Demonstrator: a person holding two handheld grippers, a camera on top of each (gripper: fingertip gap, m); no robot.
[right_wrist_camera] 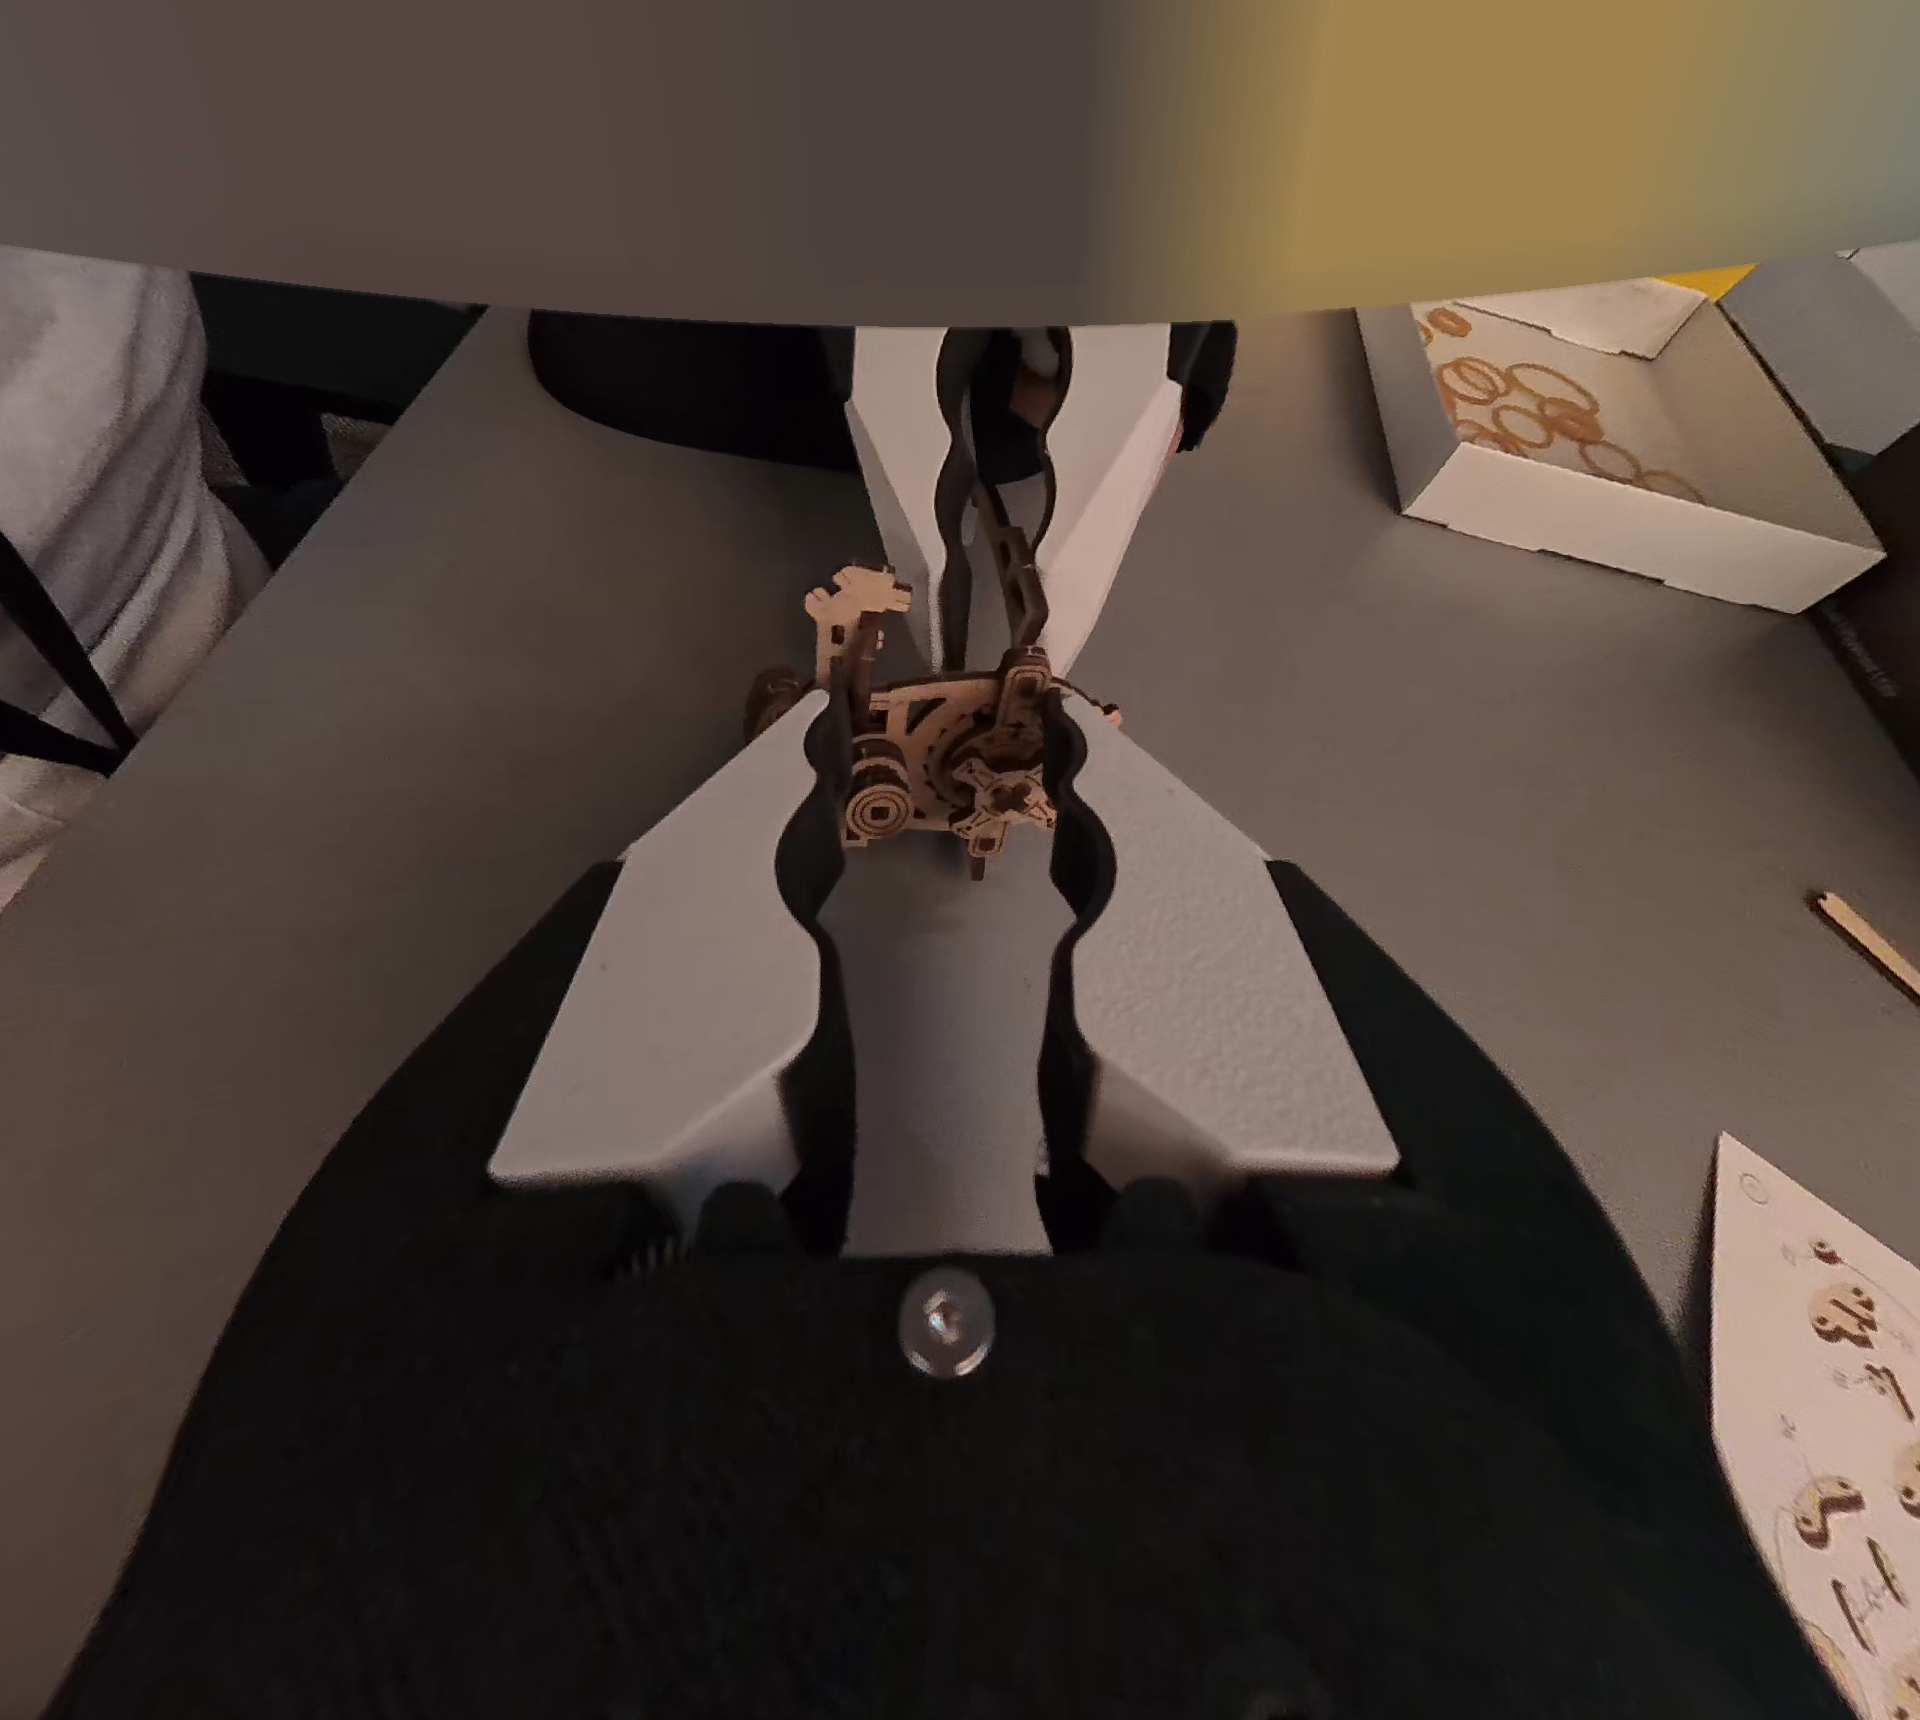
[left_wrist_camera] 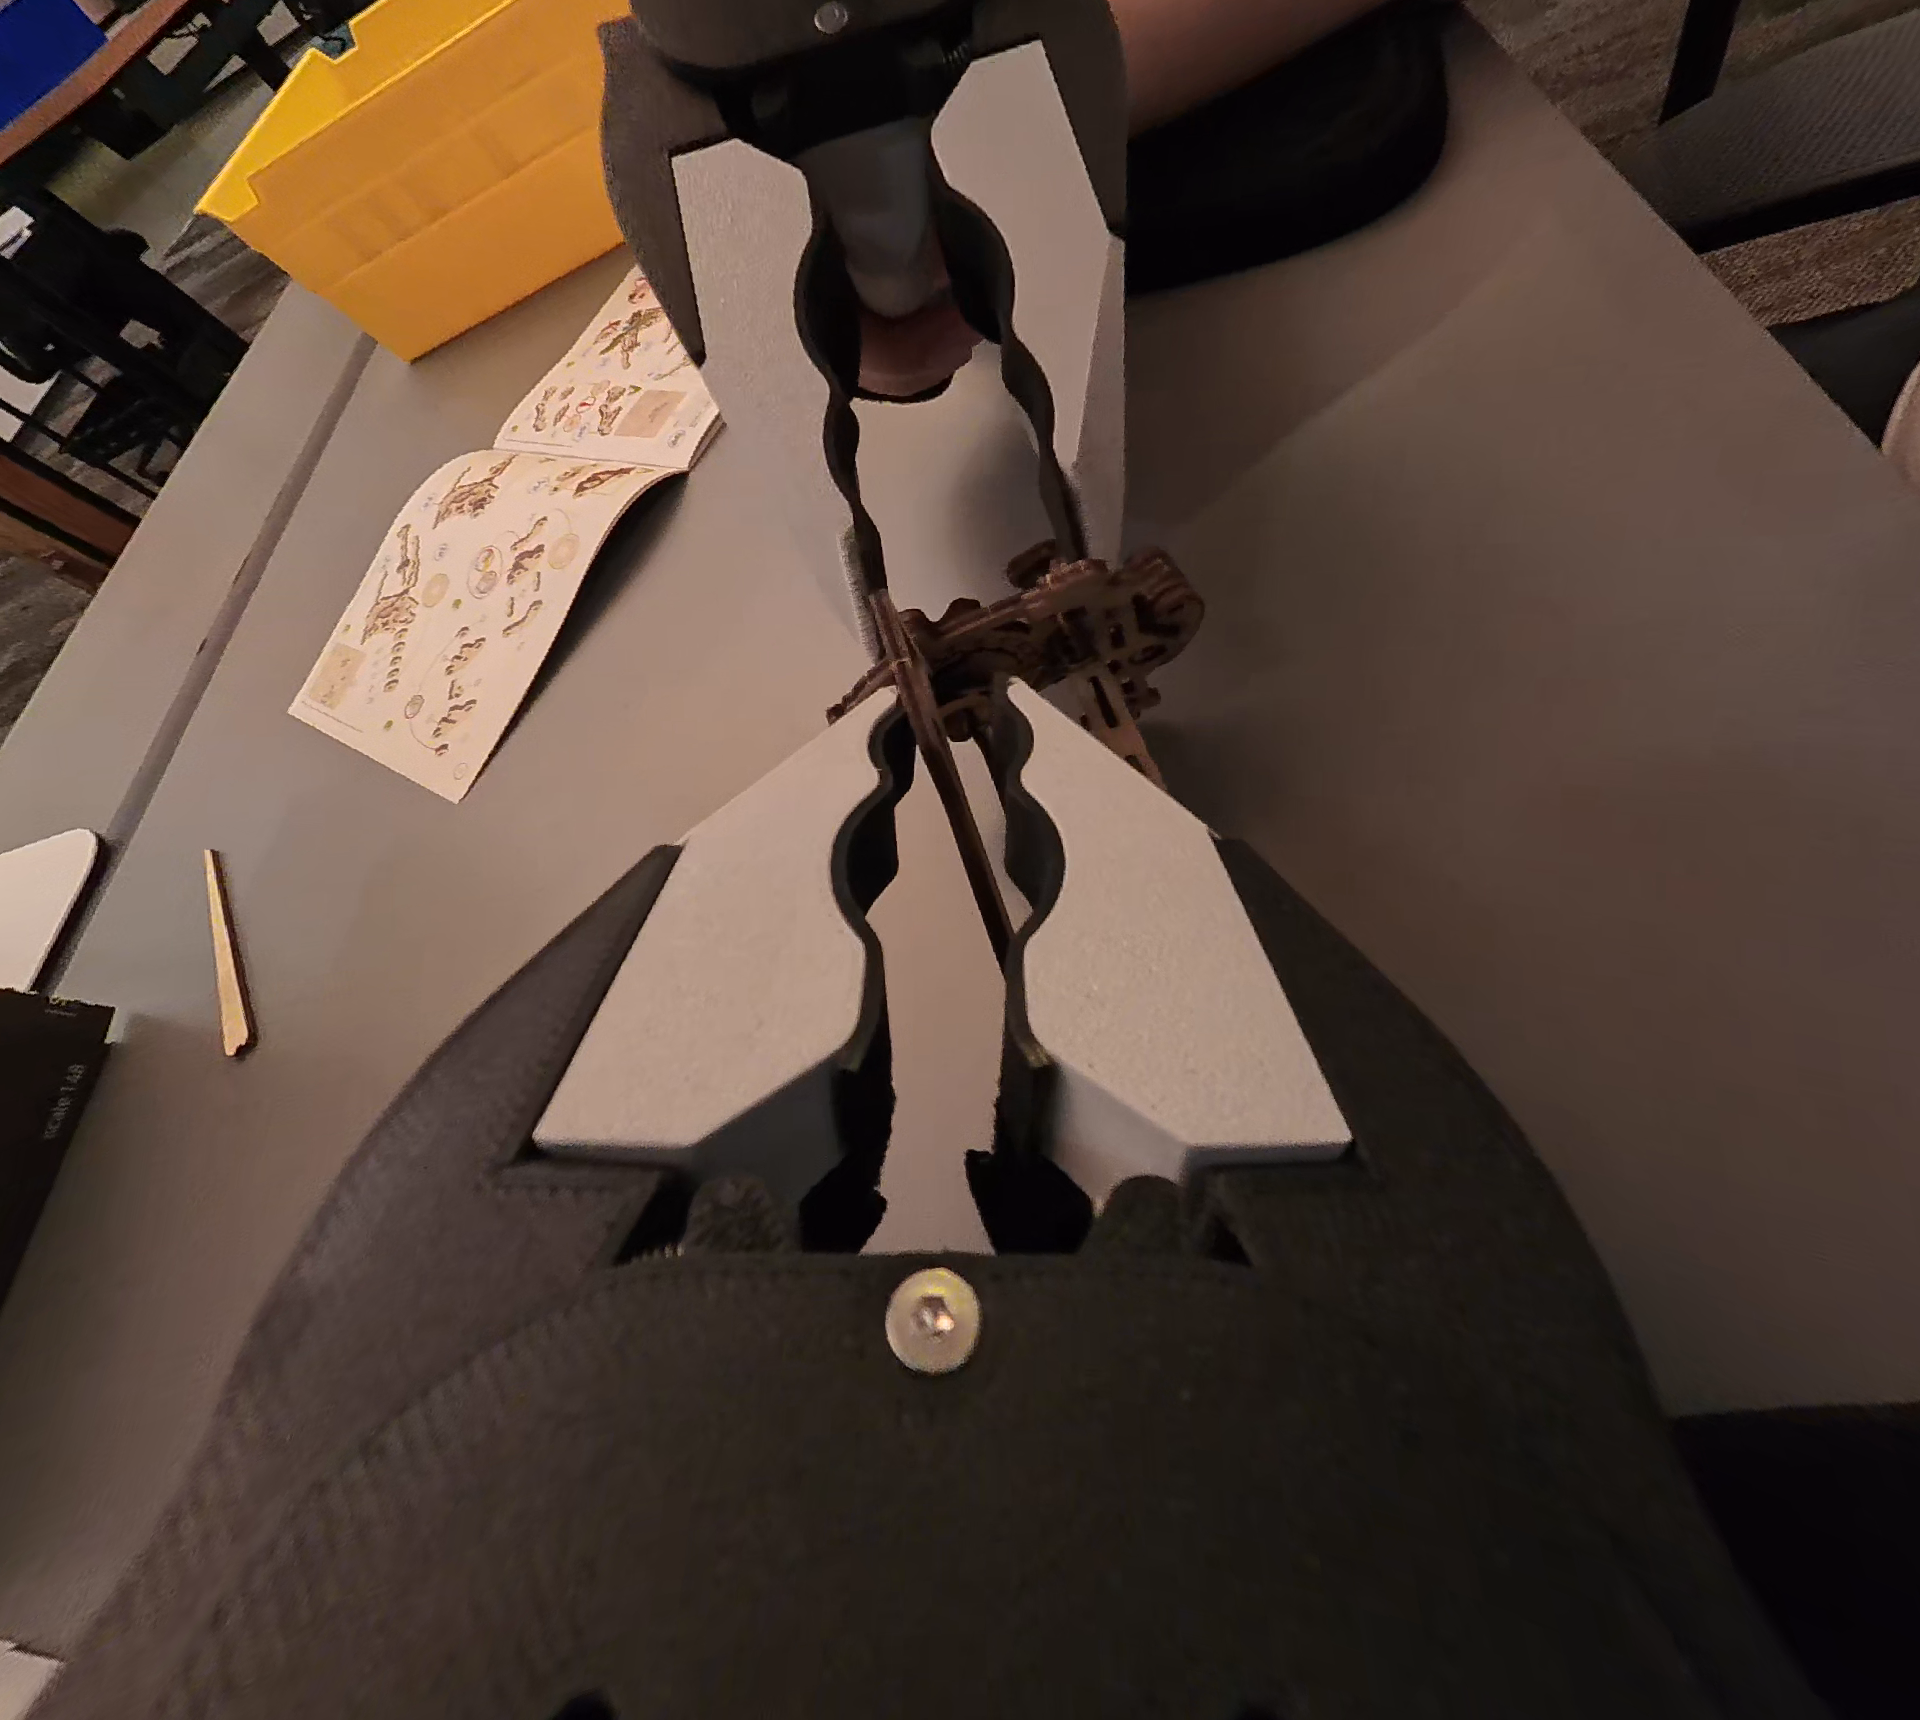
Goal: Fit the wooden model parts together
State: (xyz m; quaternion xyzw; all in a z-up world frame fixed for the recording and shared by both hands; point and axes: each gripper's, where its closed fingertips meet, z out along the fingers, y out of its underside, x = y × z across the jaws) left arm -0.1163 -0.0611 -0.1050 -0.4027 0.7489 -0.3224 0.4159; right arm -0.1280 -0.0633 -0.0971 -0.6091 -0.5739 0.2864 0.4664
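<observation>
Above a grey table (left_wrist_camera: 1455, 735), the left gripper (left_wrist_camera: 948, 714) pinches a flat wooden strip (left_wrist_camera: 961, 829), its tip meeting the wooden model assembly (right_wrist_camera: 951, 771), which the right gripper (right_wrist_camera: 940, 735) clamps between narrowed fingers. An open instruction booklet (left_wrist_camera: 488, 610) and yellow bin (left_wrist_camera: 436, 143) lie far left.

Booklet (left_wrist_camera: 499, 590) lies open on the desk (left_wrist_camera: 1455, 735), bin (left_wrist_camera: 436, 143) behind it, loose stick (left_wrist_camera: 229, 953) in front, model (left_wrist_camera: 1049, 642) off to its right.
</observation>
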